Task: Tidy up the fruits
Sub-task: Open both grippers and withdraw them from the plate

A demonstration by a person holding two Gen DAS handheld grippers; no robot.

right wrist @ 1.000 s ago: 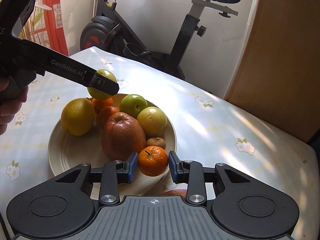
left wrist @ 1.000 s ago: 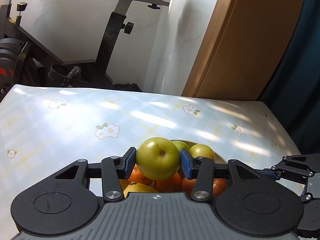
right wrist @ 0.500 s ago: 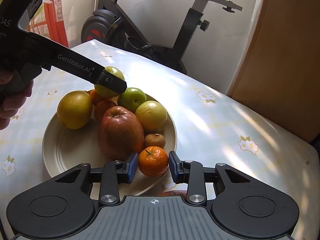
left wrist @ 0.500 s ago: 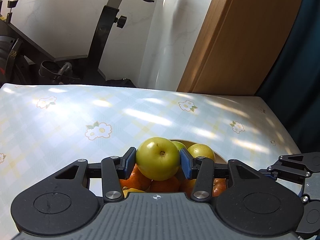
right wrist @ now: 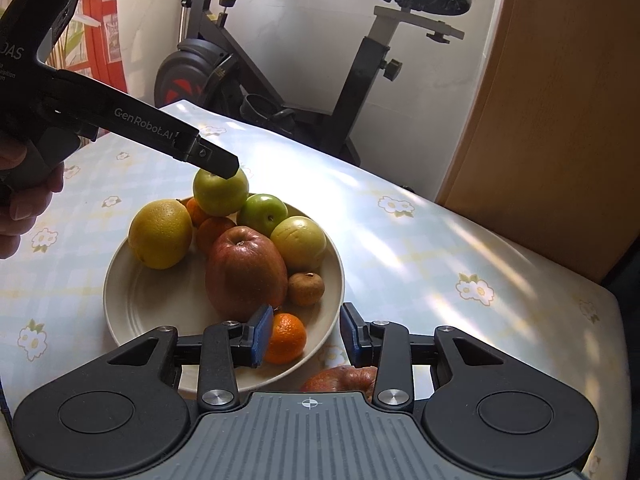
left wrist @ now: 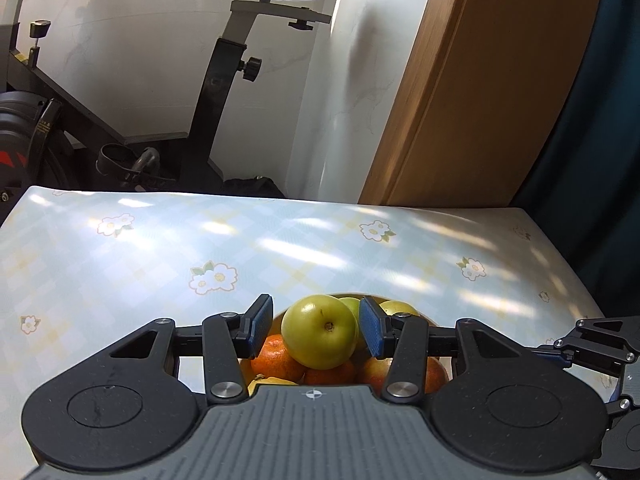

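R hand-held gripper [right wrist: 307,332]: jaws just been opening, now moderately wide. Small orange tangerine [right wrist: 286,338] sits btwn them on near rim of cream round plate [right wrist: 152,312], up against L pad, clear gap to R pad, so not gripped. Under gripper body, a reddish apple [right wrist: 340,378] lies on the table [right wrist: 420,248] just outside plate, partly hidden.

Mid plate: large red apple [right wrist: 246,274], small brown round fruit [right wrist: 306,288] just beside it, pale yellow-green fruit [right wrist: 298,244] behind. Big yellow citrus [right wrist: 160,234] on L side.

Far side of plate: bright green apple [right wrist: 262,213], plus two more tangerines w/ a yellow-green apple [right wrist: 220,192] resting atop them. L hand-held gripper [left wrist: 316,326] is over that apple, jaws part-way; apple btwn the tips, thin gap at L pad, so no firm clamp seen. Person's hand [right wrist: 24,208] holds that gripper's handle.

Beyond table: black exercise bike [right wrist: 360,80], white wall, wooden panel [right wrist: 560,120].
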